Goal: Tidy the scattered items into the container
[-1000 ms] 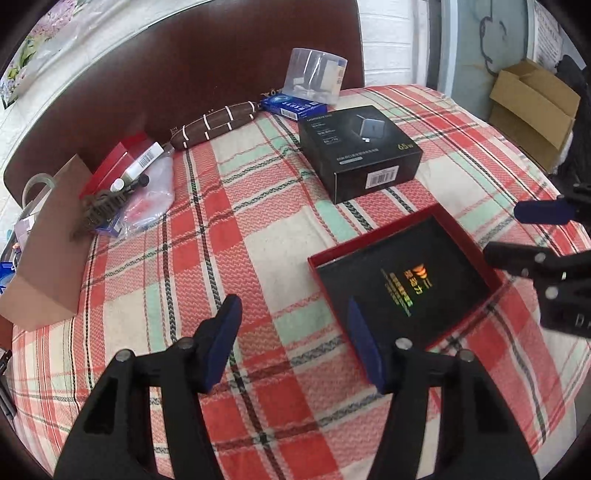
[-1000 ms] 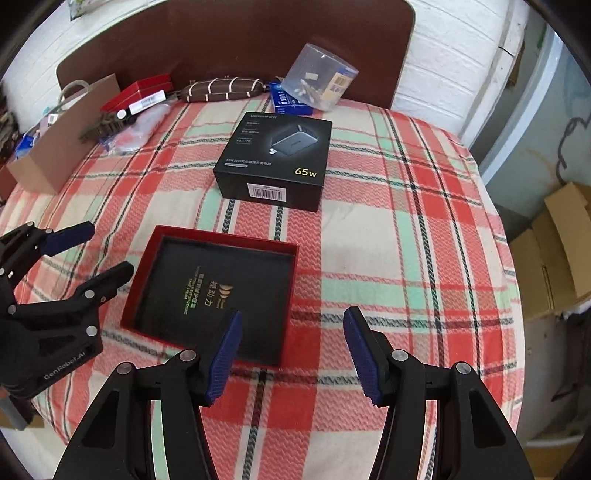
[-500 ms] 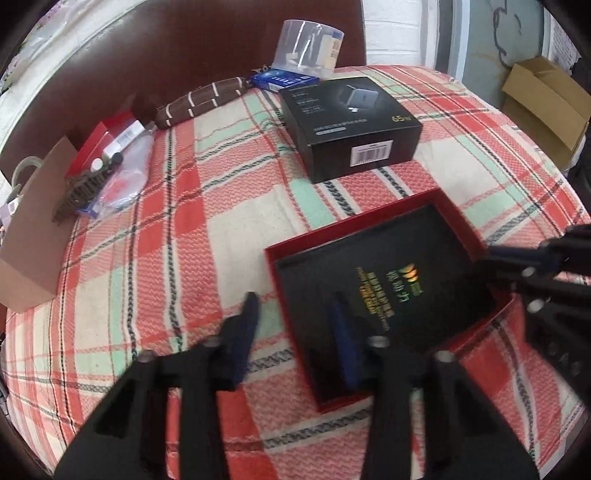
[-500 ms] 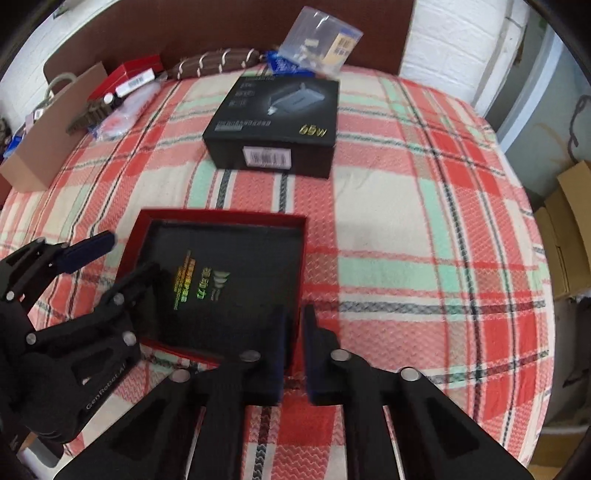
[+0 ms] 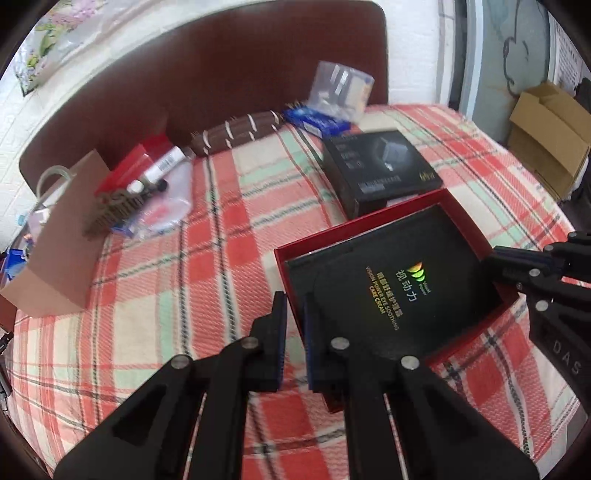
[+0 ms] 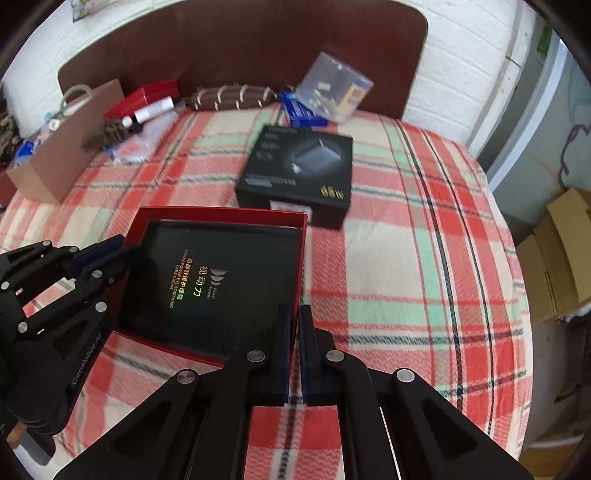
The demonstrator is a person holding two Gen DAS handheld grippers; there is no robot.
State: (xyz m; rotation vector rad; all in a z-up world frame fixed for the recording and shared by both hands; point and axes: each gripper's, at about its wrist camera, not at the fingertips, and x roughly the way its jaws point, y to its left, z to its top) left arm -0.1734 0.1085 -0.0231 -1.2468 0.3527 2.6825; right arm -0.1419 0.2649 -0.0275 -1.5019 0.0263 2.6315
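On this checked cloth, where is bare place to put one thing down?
Bare cloth lies right of the red box and the black box, out to the edge. More lies between the brown bag and the red box. The far side by the headboard is crowded.

Red, white and green checked cloth (image 5: 166,295) covers the whole bed top, wrinkle-free, running back to a dark brown headboard (image 5: 221,74) with rounded corners, standing upright against a white brick wall (image 6: 461,55). Floral printed sheet (image 5: 55,33) on the wall at far left, partly cut off by the lens edge. Off the bed's right side, open cardboard boxes (image 5: 546,140) sit on the floor beside a blue-grey panel (image 5: 517,48) with a dark scribble on it.
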